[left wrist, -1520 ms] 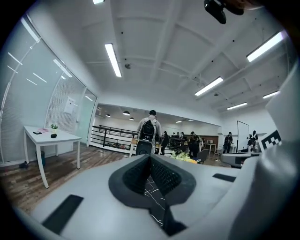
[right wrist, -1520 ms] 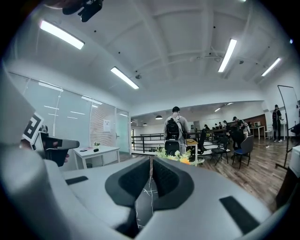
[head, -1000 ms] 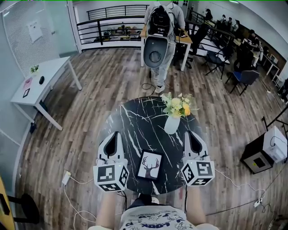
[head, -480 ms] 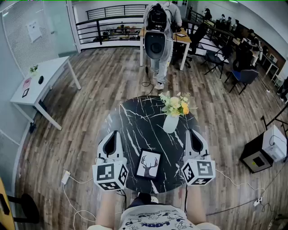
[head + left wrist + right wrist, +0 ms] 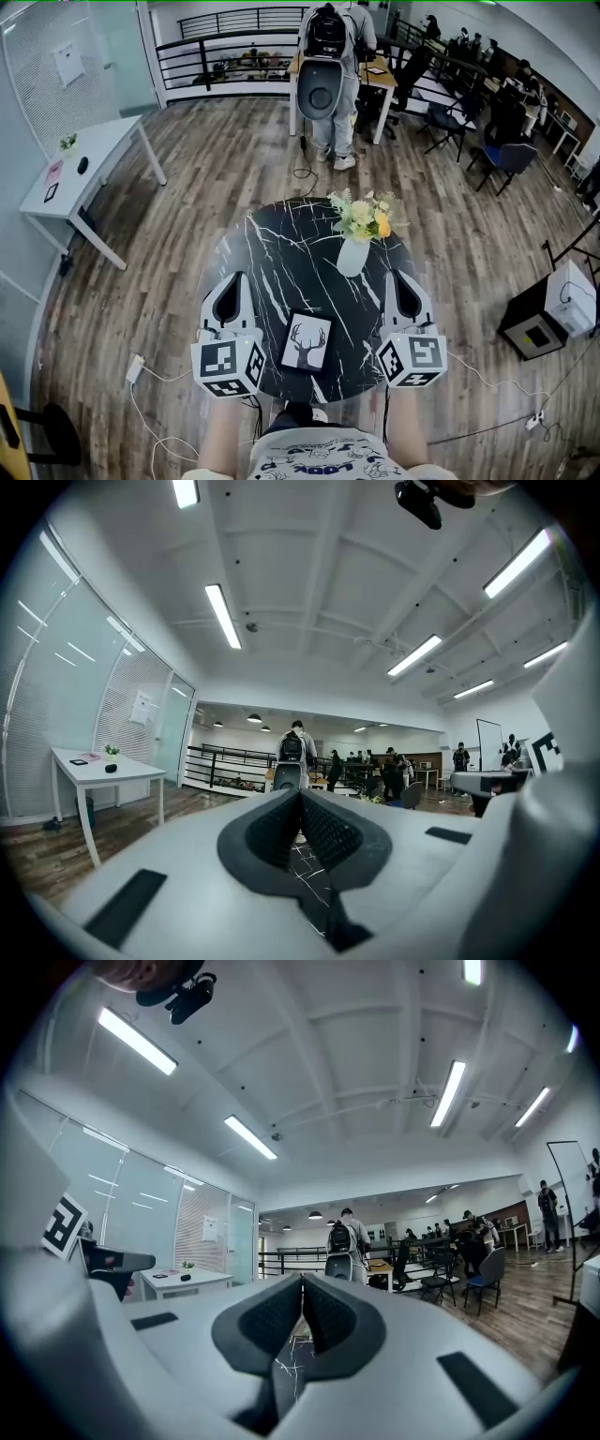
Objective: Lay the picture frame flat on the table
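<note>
The picture frame (image 5: pixel 307 342) sits at the near edge of the round black marble table (image 5: pixel 281 248), between the 2 grippers and touching neither. It shows a dark deer silhouette on a pale ground inside a black border. Its long axis runs from the person's side toward the table's middle, the far end leaning slightly to the right, and the antlers point away from the person. From the steep head view I cannot tell whether it lies flat or leans back on a stand.

The left gripper (image 5: pixel 234 284) hangs over the table's left rim, its jaws pressed together with nothing between them. The right gripper (image 5: pixel 401 279) hangs over the right rim, its jaws also closed and empty. Both point level, away from the person.

Beyond the frame stands a white vase (image 5: pixel 352 256) of yellow and white flowers (image 5: pixel 364 217), well apart from it. White veins cross the tabletop. The floor (image 5: pixel 216 159) is grey-brown wood planks with cables (image 5: pixel 150 398) trailing at the lower left. A white desk (image 5: pixel 98 150) stands at the left wall, a black railing (image 5: pixel 220 56) at the back, and a person with a black backpack (image 5: pixel 330 37) beside a grey chair (image 5: pixel 322 91)
</note>
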A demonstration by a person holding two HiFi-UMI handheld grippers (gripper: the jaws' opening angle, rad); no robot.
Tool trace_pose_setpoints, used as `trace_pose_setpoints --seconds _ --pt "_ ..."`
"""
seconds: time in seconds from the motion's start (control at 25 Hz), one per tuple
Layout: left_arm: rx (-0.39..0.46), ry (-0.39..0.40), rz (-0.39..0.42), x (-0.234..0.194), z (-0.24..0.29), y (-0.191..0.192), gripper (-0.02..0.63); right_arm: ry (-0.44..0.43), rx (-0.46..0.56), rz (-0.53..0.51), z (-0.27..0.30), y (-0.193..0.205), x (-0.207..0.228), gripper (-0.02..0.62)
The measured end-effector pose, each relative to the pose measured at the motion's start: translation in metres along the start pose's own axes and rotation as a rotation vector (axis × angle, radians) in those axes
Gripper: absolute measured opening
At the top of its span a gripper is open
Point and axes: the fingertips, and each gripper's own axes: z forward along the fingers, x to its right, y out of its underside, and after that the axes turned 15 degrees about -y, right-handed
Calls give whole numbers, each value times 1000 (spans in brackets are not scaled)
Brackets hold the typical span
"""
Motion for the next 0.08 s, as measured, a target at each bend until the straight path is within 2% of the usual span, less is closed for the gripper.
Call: trace_pose_setpoints --seconds 0.08 --pt "1 1 1 2 1 2 25 0 -1 -3 0 2 1 32"
